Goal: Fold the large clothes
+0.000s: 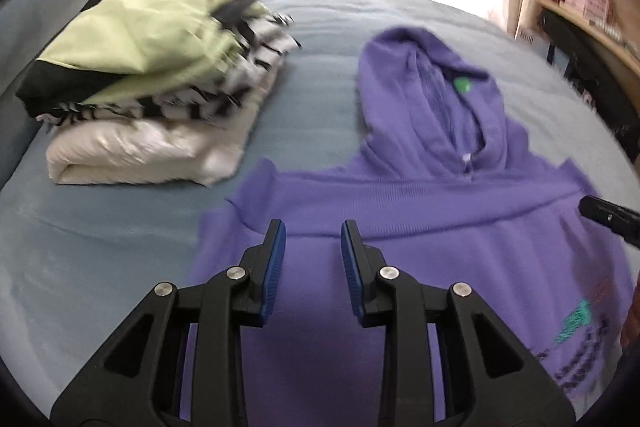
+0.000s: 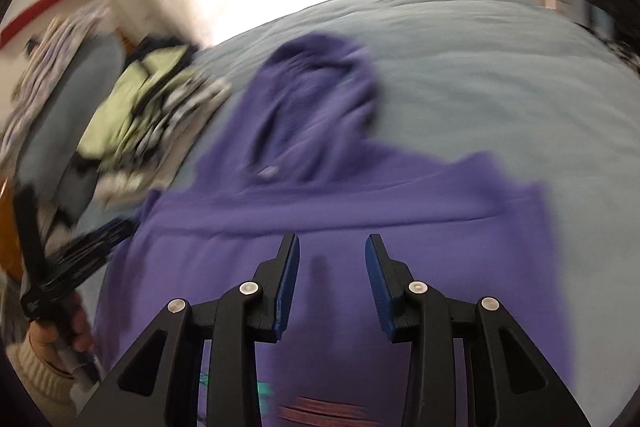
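A purple hoodie (image 1: 400, 219) lies flat on the bed (image 1: 120, 227), front side up, its hood (image 1: 424, 83) spread out toward the window end of the bed. A green label shows inside the hood, and a teal and dark print (image 1: 576, 323) sits on the chest, toward the near right of the hoodie in the left wrist view. A fold line runs across the hoodie just below the hood.

The left gripper (image 1: 313, 239) hovers over the hoodie's left part, close above the cloth, just on the near side of that fold line. Its jaws stand apart with a clear gap between the blue pads (image 1: 276, 259), and nothing is held between them. The right gripper (image 2: 333, 251) hangs over the middle of the hoodie, also just on the near side of the fold line; its jaws are parted about as wide and hold nothing. The right wrist view is blurred, so fine detail of the cloth there cannot be told.

To the left of the hoodie, well apart from its hood but near its left shoulder, stands a pile of folded clothes (image 1: 152, 83): a white piece at the bottom, a black-and-white patterned one in the middle, a light green and black one on top. To the right of the hoodie, past the bed's edge, is a wooden shelf (image 1: 580, 11) with boxes.
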The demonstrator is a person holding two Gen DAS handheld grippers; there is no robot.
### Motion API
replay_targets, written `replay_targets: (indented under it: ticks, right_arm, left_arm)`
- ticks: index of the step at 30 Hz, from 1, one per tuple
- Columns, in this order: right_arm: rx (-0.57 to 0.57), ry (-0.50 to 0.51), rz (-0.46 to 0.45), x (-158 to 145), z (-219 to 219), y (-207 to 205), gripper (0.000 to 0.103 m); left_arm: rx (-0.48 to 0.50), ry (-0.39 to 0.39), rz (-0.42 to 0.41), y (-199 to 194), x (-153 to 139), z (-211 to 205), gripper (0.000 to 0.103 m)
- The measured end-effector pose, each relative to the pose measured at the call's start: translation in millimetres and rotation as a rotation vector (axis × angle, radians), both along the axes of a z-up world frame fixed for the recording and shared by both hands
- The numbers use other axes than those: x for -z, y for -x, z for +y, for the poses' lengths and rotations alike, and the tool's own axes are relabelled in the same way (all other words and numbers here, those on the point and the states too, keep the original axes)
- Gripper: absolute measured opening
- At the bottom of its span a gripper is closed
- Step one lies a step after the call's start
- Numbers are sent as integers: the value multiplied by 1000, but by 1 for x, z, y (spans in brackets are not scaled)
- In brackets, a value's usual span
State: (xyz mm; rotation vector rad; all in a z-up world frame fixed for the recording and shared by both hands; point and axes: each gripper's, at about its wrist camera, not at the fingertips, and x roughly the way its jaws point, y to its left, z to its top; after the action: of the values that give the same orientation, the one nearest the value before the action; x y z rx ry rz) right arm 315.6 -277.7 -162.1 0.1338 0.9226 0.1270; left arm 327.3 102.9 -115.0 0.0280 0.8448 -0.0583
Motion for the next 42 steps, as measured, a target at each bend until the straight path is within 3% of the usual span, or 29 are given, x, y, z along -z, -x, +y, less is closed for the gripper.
replay_targets:
  ticks: [2, 4, 7, 10, 11, 12, 13, 16, 20, 23, 25, 27, 29, 31, 33, 36, 38, 42]
  right_arm:
    - [-9, 44, 9, 15, 8, -7, 36]
    - [22, 81, -36, 23, 3, -13, 31]
    - [78, 33, -43, 26, -26, -29, 20]
    - [259, 221, -40, 32, -69, -40, 21]
    - [301, 173, -23, 36, -93, -40, 21]
    - [319, 48, -19, 39, -116, -36, 13]
    - [332, -14, -19, 39, -128, -32, 10]
    - [344, 9, -32, 28, -129, -19, 9]
    - [304, -12, -28, 12, -98, 17, 18]
    - [232, -84, -14, 9, -65, 48, 18]
    - [195, -82, -15, 10, -38, 76, 21]
    - [177, -59, -32, 13, -17, 101, 31]
    - [164, -28, -42, 18, -4, 123, 39]
    - [171, 8, -24, 28, -7, 140, 41]
    - [212, 12, -25, 36, -24, 159, 41]
    - [324, 33, -29, 38, -62, 179, 38]
    - [353, 25, -28, 37, -77, 187, 35]
    - [396, 28, -23, 34, -83, 205, 35]
  left_arm:
    - [-34, -46, 36, -10, 21, -7, 26]
    - [-59, -34, 38, -15, 32, -1, 26]
    - [-87, -6, 13, -28, 35, 8, 26]
    - [-133, -20, 25, -46, 40, 21, 23]
    - [-141, 3, 42, -50, 43, 28, 22]
    - [-144, 26, 49, -52, 44, 31, 22]
    - [-143, 26, 46, -52, 45, 32, 22]
    - [-133, 5, 33, -47, 40, 28, 22]
    - [-142, 7, 27, -19, 17, 28, 22]
    - [-125, 39, 17, 26, 2, 24, 22]
    - [-133, 61, 33, 55, -1, 23, 22]
    - [-131, 115, 71, 89, 5, 21, 22]
    - [-139, 122, 97, 114, 15, 18, 22]
    - [-152, 88, 97, 138, 26, 17, 22]
    - [-168, 102, 65, 151, 28, 24, 22]
    - [-220, 101, 72, 153, 28, 37, 22]
    - [-269, 55, 75, 153, 27, 44, 22]
    - [-307, 91, 78, 157, 24, 60, 22]
